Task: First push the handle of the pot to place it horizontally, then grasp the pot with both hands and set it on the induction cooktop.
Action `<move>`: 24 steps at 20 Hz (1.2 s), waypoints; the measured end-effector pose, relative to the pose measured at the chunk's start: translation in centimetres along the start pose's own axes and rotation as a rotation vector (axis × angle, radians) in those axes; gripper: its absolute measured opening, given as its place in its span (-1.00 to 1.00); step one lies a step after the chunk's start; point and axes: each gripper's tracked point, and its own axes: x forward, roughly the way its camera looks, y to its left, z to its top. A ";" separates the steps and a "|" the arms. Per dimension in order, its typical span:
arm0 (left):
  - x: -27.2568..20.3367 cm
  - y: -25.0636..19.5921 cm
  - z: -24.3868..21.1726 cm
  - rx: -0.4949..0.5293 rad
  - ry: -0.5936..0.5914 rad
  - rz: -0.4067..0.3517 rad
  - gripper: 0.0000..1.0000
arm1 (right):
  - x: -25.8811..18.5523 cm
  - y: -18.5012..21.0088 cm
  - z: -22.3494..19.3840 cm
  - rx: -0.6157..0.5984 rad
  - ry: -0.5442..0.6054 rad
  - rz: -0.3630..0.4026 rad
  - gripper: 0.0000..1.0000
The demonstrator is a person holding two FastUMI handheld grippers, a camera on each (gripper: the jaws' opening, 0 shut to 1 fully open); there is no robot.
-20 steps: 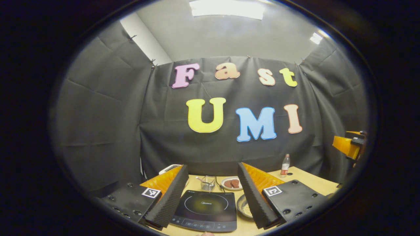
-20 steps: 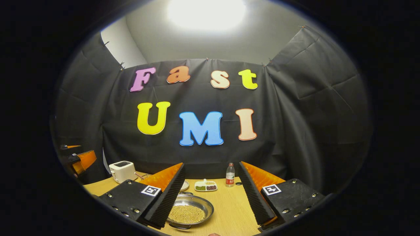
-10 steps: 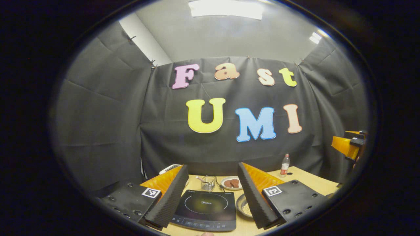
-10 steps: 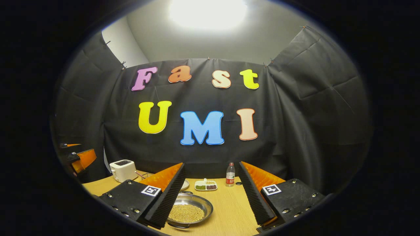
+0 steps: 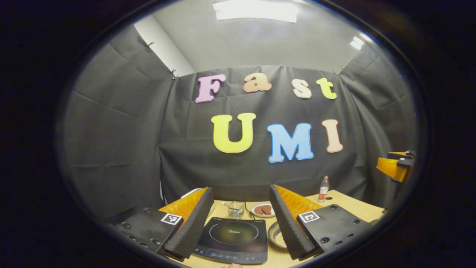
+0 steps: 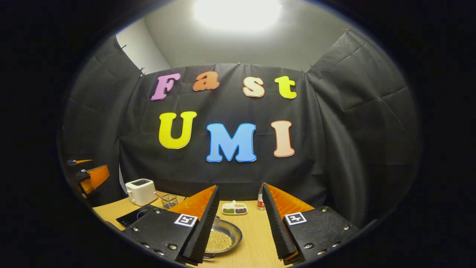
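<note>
A shallow metal pot holding yellow beans sits on the wooden table, one small handle pointing toward me. My right gripper hovers above and behind the pot, open, with nothing between its fingers; its left finger covers the pot's left side. The black induction cooktop lies under my left gripper, which is open and empty. In the left gripper view the pot shows just right of the cooktop, half hidden by a finger. A corner of the cooktop also appears in the right gripper view.
At the table's back stand a white toaster, a wire basket, a divided dish and a bottle. A glass container and a plate of brown food sit behind the cooktop.
My right gripper's fingers have drawn closer together while staying apart, and its view now takes in a corner of the cooktop. The left gripper has barely moved.
</note>
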 end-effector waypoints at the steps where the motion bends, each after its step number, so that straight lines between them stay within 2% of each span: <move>1: 0.0 -0.1 0.0 0.002 0.000 0.001 0.95 | 0.3 -0.3 0.4 0.008 -0.014 -0.005 -0.07; 2: 0.1 -0.1 0.0 0.003 0.000 0.004 0.95 | 0.1 -0.2 0.5 0.013 -0.019 -0.003 -0.55; 7: -0.4 -0.5 0.4 0.009 -0.006 0.009 0.95 | 0.4 0.4 -0.9 0.030 0.031 0.049 -0.56; 8: -0.4 -0.6 0.5 0.011 -0.008 0.011 0.96 | -0.4 -0.1 -1.3 0.025 0.027 0.023 -0.56; 9: -0.4 -0.7 0.5 0.013 -0.009 0.012 0.95 | 0.7 -1.3 -0.6 0.027 0.010 -0.008 -0.80; 10: -0.5 -0.8 0.6 0.014 -0.010 0.017 1.00 | 0.2 -1.4 -0.4 0.033 0.004 -0.003 -0.94; 12: -0.8 -1.1 0.6 0.009 -0.010 0.019 0.95 | -0.3 -1.2 -0.3 0.024 -0.004 -0.002 -0.88; 13: -0.9 -1.2 0.5 0.011 -0.011 0.025 0.96 | 0.1 -1.6 -0.4 0.019 -0.010 0.008 -0.98; 22: -1.9 -3.9 1.1 0.029 -0.024 0.065 0.96 | 1.2 -1.9 -1.3 0.040 -0.012 0.103 -0.99; 23: -2.1 -3.9 1.1 0.028 -0.023 0.072 0.87 | 1.3 -1.7 -1.6 0.045 -0.005 0.115 -1.00; 24: -2.2 -3.9 1.4 0.026 -0.023 0.079 0.96 | 1.5 -1.4 -1.9 0.051 0.005 0.128 -1.00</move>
